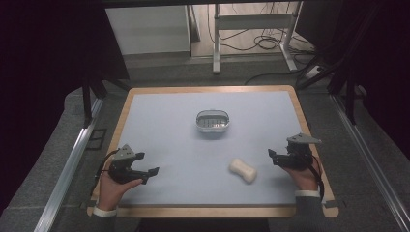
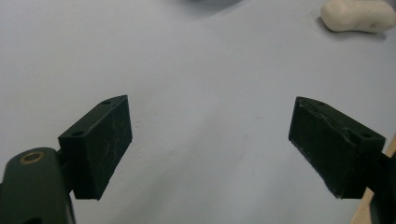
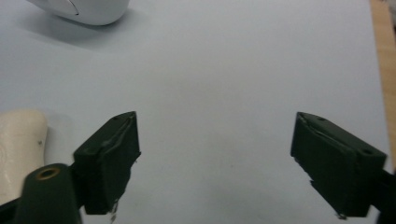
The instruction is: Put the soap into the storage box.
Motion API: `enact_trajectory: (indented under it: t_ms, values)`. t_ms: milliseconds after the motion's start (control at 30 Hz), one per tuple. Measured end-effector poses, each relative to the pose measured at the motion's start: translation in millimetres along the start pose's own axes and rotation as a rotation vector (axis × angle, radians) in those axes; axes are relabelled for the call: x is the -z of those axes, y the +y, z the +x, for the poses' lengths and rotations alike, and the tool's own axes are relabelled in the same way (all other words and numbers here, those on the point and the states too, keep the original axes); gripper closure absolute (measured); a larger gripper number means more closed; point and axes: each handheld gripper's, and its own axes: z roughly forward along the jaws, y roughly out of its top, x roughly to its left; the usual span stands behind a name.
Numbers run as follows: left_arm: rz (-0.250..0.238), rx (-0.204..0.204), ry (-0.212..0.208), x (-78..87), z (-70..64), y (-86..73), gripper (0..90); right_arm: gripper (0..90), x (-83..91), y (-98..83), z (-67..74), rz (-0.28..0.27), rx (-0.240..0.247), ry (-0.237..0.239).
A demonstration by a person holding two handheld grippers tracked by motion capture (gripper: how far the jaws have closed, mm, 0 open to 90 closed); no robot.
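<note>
While both grippers gape empty, soap bar (image 1: 242,169) lies near right gripper (image 1: 273,155).

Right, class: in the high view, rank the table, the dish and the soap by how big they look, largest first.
1. table, by far the largest.
2. dish, an oval dish near the middle.
3. soap, a little smaller than the dish, though it lies nearer the camera, so the gap is unsure.

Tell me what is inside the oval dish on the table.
The oval dish seems to hold nothing loose; a slotted insert shows at its bottom. Its near wall hides part of the inside. The soap bar lies outside it.
</note>
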Motion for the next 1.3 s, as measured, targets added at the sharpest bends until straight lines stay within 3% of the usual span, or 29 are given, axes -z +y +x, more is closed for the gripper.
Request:
enact_trajectory:
  t_ms: [167,700,1033,1200,1300]
  values:
    - [0.009,-0.004,-0.002,-2.3,-1.0,-0.1,13.9,16.5,0.9,1.3,1.6,0.006,0.015,0.000]
    - [0.029,-0.012,-0.019,-9.9,-3.9,-0.2,13.9,20.7,-1.6,-1.1,-2.7,0.024,0.001,0.000]
    - [0.025,-0.006,-0.020,-5.5,-3.7,0.9,13.7,19.9,-2.3,-2.5,-6.9,0.037,-0.008,-0.018]
    - [0.033,-0.018,-0.029,-6.6,-6.1,1.7,13.7,19.3,-1.0,7.7,1.4,0.063,0.025,-0.007]
    - [0.027,-0.016,-0.029,-5.2,-5.8,1.5,13.7,18.9,1.1,13.7,5.4,0.083,0.016,0.005]
